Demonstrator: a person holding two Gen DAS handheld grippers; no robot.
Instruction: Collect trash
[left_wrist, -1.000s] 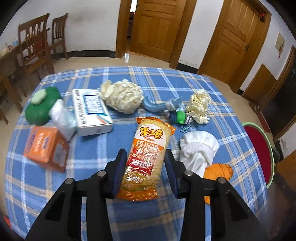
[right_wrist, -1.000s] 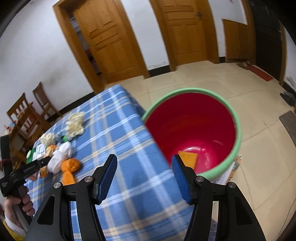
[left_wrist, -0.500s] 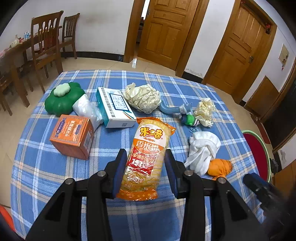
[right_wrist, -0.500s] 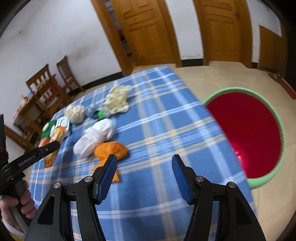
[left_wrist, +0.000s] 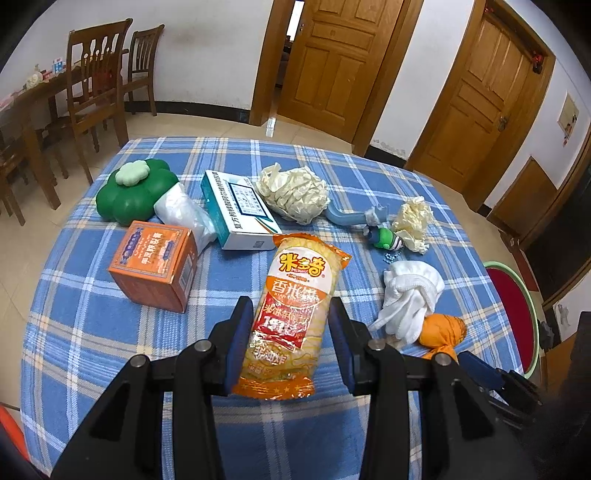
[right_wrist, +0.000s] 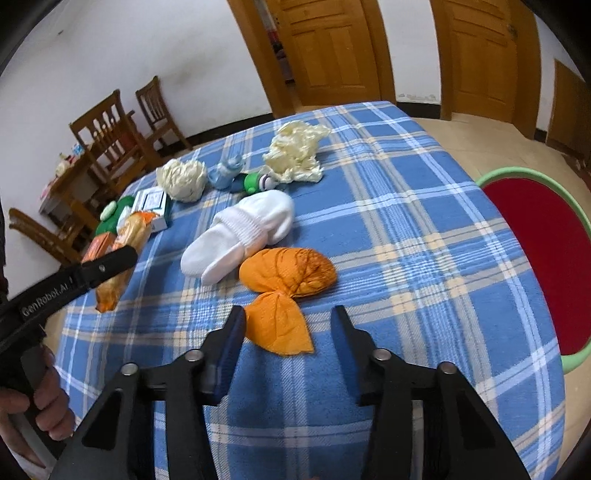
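A yellow and orange snack bag (left_wrist: 295, 295) hangs over the blue checked tablecloth (left_wrist: 110, 332), and my left gripper (left_wrist: 290, 314) is shut on its lower half. In the right wrist view, my right gripper (right_wrist: 288, 321) is low over the table's near edge. Its jaws are closing with the tail of a tied orange bag (right_wrist: 288, 271) between them. The left pad is at the tail, and a gap shows beside the right pad. A red bin with a green rim (right_wrist: 517, 171) stands on the floor beside the table, to the right.
On the cloth lie a white sock bundle (right_wrist: 251, 229), two crumpled cream wads (right_wrist: 295, 151) (right_wrist: 183, 179), a white and teal box (left_wrist: 240, 210), an orange box (left_wrist: 155, 266), a green flower-shaped lid (left_wrist: 129, 195) and a blue tube (left_wrist: 351, 218). Wooden chairs (left_wrist: 96, 92) stand beyond the table.
My right gripper swung from above the red bin to the table, came down over the orange bag, and its jaws narrowed. My left gripper drifted a little, still holding the snack bag.
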